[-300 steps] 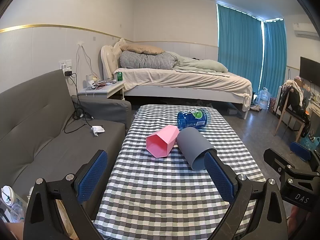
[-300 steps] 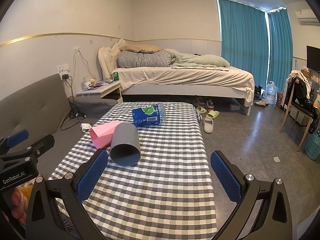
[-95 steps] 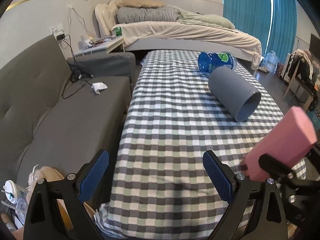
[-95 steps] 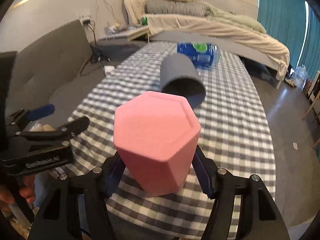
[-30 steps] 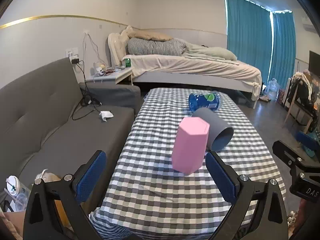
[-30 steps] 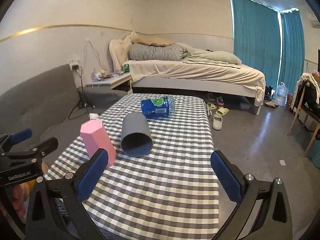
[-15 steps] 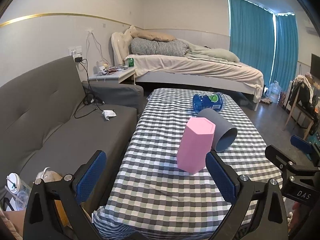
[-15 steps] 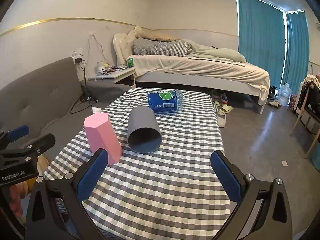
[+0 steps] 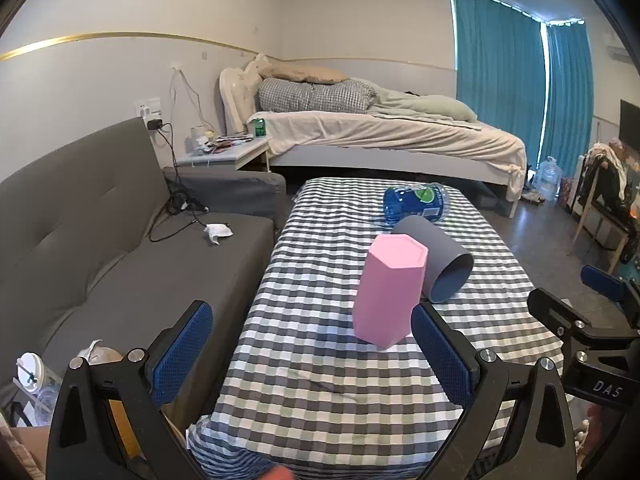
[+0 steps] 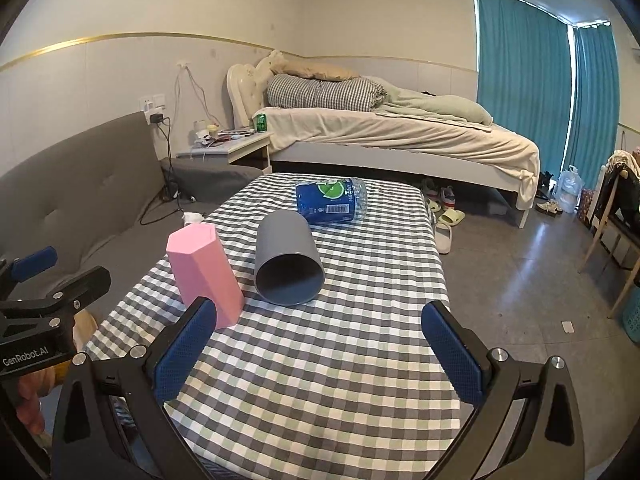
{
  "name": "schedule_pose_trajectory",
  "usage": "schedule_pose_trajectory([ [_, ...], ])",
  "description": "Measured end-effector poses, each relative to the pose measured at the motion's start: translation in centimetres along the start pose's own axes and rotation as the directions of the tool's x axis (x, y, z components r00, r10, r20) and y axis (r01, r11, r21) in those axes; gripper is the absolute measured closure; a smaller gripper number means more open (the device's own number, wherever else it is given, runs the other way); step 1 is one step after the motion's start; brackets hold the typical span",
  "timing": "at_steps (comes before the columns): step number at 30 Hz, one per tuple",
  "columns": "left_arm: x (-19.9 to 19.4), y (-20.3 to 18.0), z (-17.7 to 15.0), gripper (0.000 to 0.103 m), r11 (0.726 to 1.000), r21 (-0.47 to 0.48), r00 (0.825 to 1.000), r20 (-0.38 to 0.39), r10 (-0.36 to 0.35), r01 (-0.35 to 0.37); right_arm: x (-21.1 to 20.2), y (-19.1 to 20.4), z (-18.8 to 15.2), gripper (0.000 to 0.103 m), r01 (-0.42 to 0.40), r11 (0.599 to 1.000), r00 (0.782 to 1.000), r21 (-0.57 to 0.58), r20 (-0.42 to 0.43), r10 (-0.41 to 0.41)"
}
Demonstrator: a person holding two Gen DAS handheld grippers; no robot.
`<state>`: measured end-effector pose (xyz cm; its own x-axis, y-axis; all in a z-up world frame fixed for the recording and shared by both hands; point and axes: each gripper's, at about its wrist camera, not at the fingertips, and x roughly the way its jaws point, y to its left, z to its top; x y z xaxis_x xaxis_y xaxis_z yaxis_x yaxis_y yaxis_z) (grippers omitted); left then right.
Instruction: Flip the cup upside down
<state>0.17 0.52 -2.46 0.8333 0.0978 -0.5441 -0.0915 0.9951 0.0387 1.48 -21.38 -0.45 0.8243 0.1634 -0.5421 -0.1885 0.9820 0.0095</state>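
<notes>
A pink hexagonal cup (image 9: 390,292) stands on the checked table (image 9: 328,372) with its closed end up; it also shows in the right wrist view (image 10: 204,276). A grey cup (image 9: 442,264) lies on its side right behind it, its mouth toward me (image 10: 289,258). My left gripper (image 9: 312,356) is open and empty, in front of the pink cup. My right gripper (image 10: 316,354) is open and empty, above the table's near part, apart from both cups.
A blue pack of water bottles (image 10: 330,200) lies at the table's far end. A grey sofa (image 9: 100,232) runs along the table's left side. A bed (image 10: 400,136) and a nightstand (image 10: 228,148) stand behind. The floor (image 10: 520,280) with slippers is to the right.
Both grippers have drifted slightly closer to the table. The pink cup stands where it stood half a second ago; earlier it was held in my right gripper.
</notes>
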Motion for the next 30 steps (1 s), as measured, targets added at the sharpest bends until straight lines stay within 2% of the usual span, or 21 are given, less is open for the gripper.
schedule_pose_trajectory([
  [30,0.19,0.22,0.04,0.001,1.0,-0.02,1.0,-0.008,0.001,-0.001,-0.18,0.2,0.1,0.0,0.007,1.0,1.0,-0.026,0.013,-0.007],
])
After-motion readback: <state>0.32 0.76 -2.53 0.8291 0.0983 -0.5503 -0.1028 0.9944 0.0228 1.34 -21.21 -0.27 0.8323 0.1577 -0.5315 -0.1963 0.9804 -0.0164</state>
